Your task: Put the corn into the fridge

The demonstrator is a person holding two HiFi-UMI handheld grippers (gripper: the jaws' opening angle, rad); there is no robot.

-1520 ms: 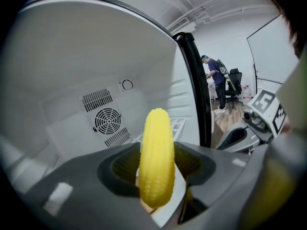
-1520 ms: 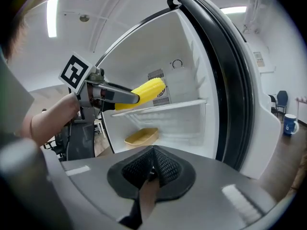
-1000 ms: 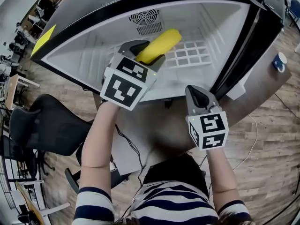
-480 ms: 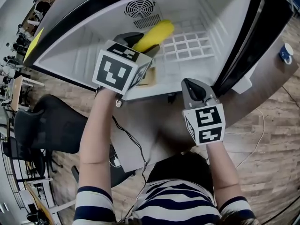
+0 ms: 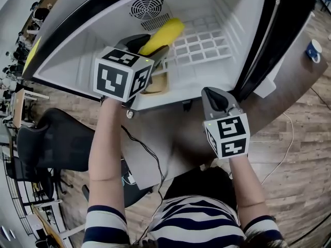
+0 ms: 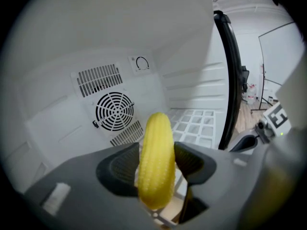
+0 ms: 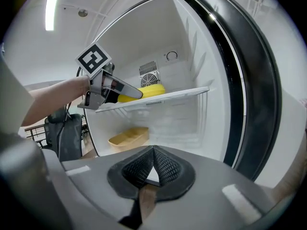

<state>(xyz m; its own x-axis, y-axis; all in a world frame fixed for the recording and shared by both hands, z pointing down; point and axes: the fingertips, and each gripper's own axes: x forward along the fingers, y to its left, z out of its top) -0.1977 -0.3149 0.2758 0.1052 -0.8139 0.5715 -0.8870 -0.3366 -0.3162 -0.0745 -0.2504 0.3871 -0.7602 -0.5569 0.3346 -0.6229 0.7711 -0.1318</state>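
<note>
The left claw (image 5: 150,46) is clamped on the corn (image 6: 156,159), its two dark pads pressing the cob's sides about halfway along. The cob lies inside the open fridge (image 5: 98,56), its far tip pointing toward the round fan grille (image 6: 114,110) on the back wall. It is at the level of the white wire shelf (image 5: 202,43), over that shelf's left part. Whether it rests on the wires or hangs just above them cannot be told (the right gripper view shows it level with the shelf's front edge, no more). In the head view the cob's near end is hidden behind the claw's body, and the marker cube covers the hand that holds it.

The right claw (image 7: 152,169) is outside the fridge, nearer the person and to the right, close to the foot of the dark door (image 5: 282,25). Its pads are pressed together with nothing between them.

A shallow tan tray (image 7: 128,137) sits on the fridge floor below the shelf; in the head view only a sliver of it shows past the left claw. The fridge's top is cut off. A small blue and white cup (image 5: 313,50) stands on the counter (image 5: 295,79) at far right, too small to make out further.
</note>
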